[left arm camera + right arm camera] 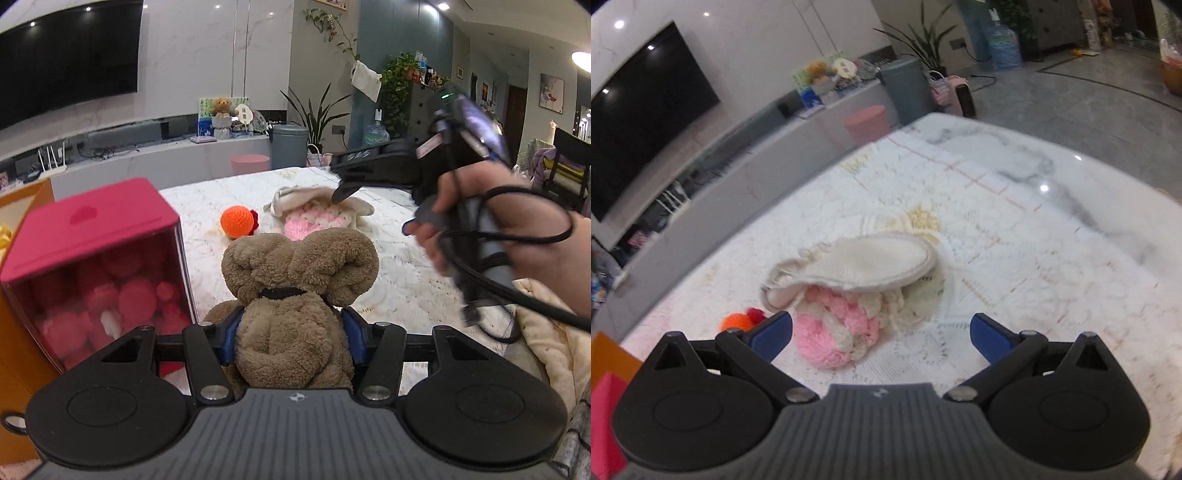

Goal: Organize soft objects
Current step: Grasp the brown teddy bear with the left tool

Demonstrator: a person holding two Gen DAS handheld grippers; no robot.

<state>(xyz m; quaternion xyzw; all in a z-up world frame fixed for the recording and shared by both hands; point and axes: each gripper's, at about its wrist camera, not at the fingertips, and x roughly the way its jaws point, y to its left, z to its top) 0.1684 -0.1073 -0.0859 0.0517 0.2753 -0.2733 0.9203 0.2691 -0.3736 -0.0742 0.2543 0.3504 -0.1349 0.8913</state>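
My left gripper (291, 334) is shut on a brown plush toy (295, 291) and holds it above the table, just right of a pink-lidded clear box (96, 266) with red soft items inside. My right gripper (881, 334) is open just above and in front of a pink and white knitted piece (838, 332) that lies under a cream slipper-like cloth (864, 264). The right gripper also shows in the left wrist view (345, 192), above that pile (317, 218). An orange knitted ball (237, 221) lies left of the pile, also in the right wrist view (737, 321).
A white lace cloth (1015, 280) covers the marble table (1015, 155). An orange box (14, 332) stands behind the pink box. A cream blanket (546, 354) lies at the right. A black cable (517, 295) hangs from the right hand.
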